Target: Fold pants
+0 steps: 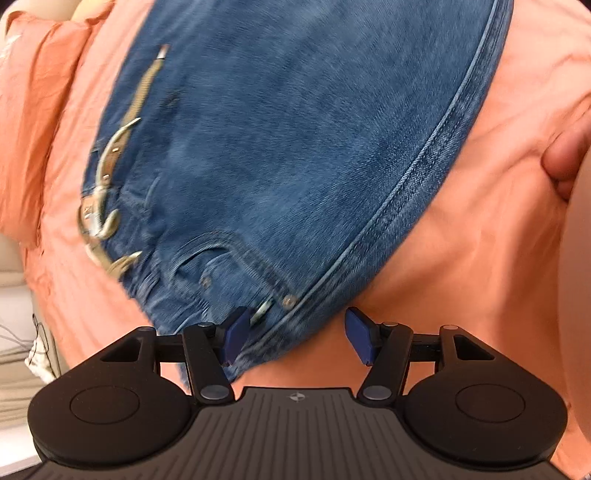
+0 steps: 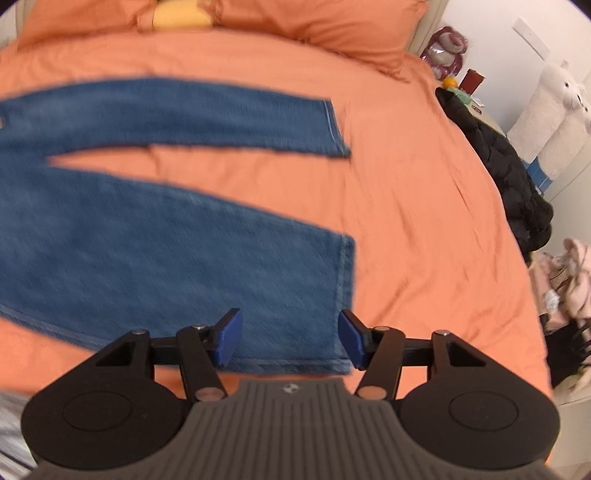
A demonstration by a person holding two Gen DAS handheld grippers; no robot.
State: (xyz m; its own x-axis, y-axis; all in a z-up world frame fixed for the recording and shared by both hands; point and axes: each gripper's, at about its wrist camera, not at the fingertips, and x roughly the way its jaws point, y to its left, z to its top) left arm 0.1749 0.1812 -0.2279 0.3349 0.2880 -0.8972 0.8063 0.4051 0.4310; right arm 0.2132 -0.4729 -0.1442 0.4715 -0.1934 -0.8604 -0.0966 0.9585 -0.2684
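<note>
Left hand-held gripper [image 1: 297, 341]: blue pads apart, nothing clamped. Waistband corner of the jeans [image 1: 280, 155] sits between them, side seam running right through the gap; left pad [image 1: 233, 338] is over or touching the denim by a pocket rivet, can't tell which, right pad over bare sheet. Just past it: front pocket, rivets, then a tan belt [image 1: 110, 173] with metal hardware along the waistband at left, blurred. Part of a hand [image 1: 565, 162] shows at the right edge, over the sheet.

Right hand-held gripper [image 2: 290, 339]: pads apart too, not pressing on anything. The hem corner of the near pant leg lies between them, with the right pad [image 2: 352, 341] at the hem's outer edge and the left pad over denim. Contact unclear, frame blurred.

Jeans lie flat on the bed's orange sheet [image 2: 424, 221], legs spread in a V, near leg by the gripper, far leg ending further up the bed with a strip of sheet between them.

Beyond: orange pillows [image 2: 332, 26] at the head of the bed, something yellow between them. Right of the bed: dark jacket [image 2: 498, 158], white plush toy [image 2: 554, 107], pinkish clothes pile [image 2: 569, 280].
</note>
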